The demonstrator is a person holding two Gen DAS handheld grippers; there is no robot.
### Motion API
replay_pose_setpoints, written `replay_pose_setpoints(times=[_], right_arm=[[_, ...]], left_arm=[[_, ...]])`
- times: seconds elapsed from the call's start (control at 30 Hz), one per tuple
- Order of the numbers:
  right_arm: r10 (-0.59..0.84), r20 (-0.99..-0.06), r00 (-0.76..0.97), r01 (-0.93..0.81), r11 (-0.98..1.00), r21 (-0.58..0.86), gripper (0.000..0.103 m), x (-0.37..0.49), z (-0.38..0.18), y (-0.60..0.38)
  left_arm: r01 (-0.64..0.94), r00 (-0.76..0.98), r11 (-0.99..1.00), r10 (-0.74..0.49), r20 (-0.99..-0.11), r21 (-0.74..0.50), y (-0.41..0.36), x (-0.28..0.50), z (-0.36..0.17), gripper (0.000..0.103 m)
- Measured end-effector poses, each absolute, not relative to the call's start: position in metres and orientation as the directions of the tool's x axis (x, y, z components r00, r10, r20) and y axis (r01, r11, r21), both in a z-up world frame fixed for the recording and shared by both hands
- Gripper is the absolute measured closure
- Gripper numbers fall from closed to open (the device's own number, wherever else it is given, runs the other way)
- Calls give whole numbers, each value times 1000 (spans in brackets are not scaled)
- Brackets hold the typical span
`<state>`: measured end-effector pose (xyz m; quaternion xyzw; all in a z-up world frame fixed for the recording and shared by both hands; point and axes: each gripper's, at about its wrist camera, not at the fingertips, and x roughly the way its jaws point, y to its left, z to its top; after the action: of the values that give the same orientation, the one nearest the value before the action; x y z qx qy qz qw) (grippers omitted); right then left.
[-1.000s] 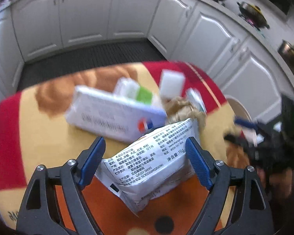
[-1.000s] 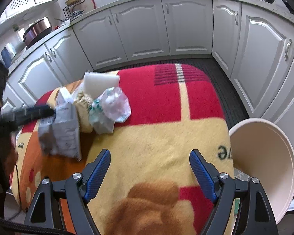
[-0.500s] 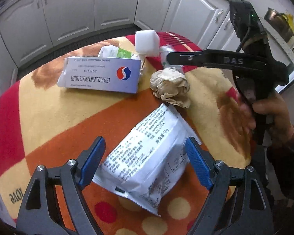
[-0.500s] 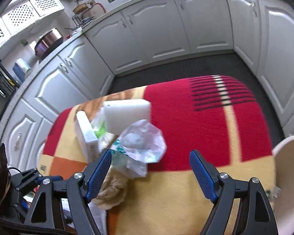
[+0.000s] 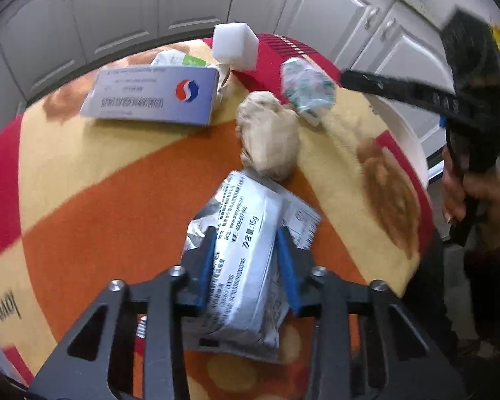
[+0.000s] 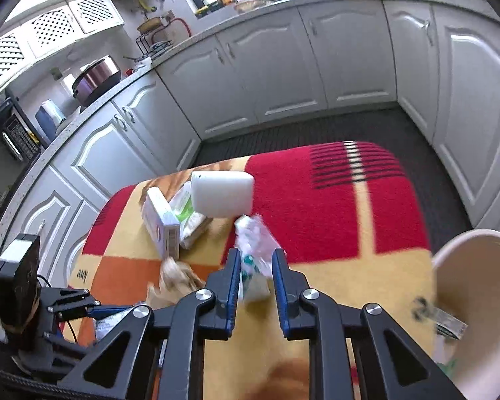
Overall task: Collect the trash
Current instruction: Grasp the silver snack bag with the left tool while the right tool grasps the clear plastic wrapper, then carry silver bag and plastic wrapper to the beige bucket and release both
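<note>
You had the left gripper (image 5: 246, 253) clamped on the silver packet (image 5: 246, 260) near the table's (image 6: 393, 260) front edge and the right gripper (image 6: 256, 271) pinching the crinkled wrapper (image 6: 255, 250) mid-table; either slick film likely could slip before reaching the bin (image 6: 470, 266).

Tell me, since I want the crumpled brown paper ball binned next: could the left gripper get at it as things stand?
Probably not yet. The left gripper is shut on the silver packet, so it has no free grip. The paper ball lies just beyond the packet on the blanket, uncovered, so the path looks free once the packet is dropped.
</note>
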<state>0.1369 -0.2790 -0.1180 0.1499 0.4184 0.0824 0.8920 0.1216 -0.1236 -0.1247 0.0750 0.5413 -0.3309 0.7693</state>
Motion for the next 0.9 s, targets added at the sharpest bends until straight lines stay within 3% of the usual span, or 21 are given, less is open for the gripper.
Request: replay_pose_setpoints(times=[0.07, 0.3, 0.37, 0.4, 0.57, 0.6, 0.7, 0.9], right_arm=[[265, -719, 643, -24, 945, 327, 86, 123, -115, -282], [238, -728, 643, -29, 957, 288, 86, 101, -112, -282], [234, -735, 636, -25, 959, 283, 69, 109, -117, -277], [236, -735, 635, -23, 958, 287, 51, 114, -119, -274], [251, -736, 628, -17, 951, 310, 47, 149, -133, -257], [245, -742, 624, -19, 954, 298, 51, 156, -136, -252], [209, -780, 590, 24, 961, 276, 87, 174, -150, -250], [244, -723, 646, 2, 947, 321, 94, 137, -125, -271]], left_arm=[[557, 189, 782, -446, -875, -279, -113, 113, -122, 80], [501, 223, 818, -438, -871, -283, -105, 91, -110, 83], [476, 225, 827, -444, -867, -300, -104, 89, -112, 83], [460, 229, 832, -447, -865, -309, -97, 86, -112, 83], [402, 259, 853, -455, -852, -333, -88, 78, -112, 83], [399, 269, 856, -453, -850, -329, -87, 77, -111, 83], [384, 289, 856, -468, -835, -346, -81, 74, -103, 83], [432, 338, 842, -483, -808, -323, -88, 62, -79, 83]])
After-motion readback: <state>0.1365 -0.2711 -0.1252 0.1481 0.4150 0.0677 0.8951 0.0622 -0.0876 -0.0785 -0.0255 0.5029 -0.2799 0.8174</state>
